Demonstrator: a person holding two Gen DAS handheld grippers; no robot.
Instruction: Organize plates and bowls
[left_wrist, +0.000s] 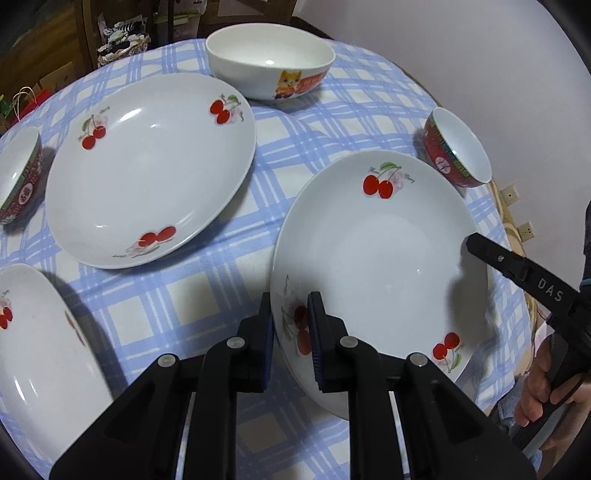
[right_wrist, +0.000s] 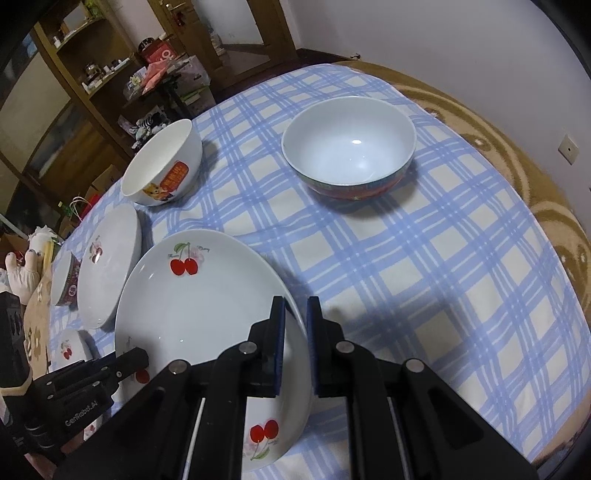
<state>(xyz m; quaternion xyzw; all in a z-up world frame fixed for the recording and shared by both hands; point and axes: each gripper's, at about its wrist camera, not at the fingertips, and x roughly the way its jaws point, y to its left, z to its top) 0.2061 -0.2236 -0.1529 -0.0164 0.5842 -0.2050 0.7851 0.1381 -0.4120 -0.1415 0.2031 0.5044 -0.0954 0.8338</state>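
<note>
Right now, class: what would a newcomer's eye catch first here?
A white cherry plate at the near table edge, its rim pinched on opposite sides by the left gripper and the right gripper. Beyond it on the blue checked tablecloth sit a matching plate and a cat-print bowl.

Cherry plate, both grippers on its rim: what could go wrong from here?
1. The left gripper and right gripper each pinch only the thin rim of the cherry plate; glazed ceramic may slip out.
2. The plate looks tilted; uneven lifting could twist it free.
3. The second cherry plate and red bowl sit close by; a swing might clip them.
</note>
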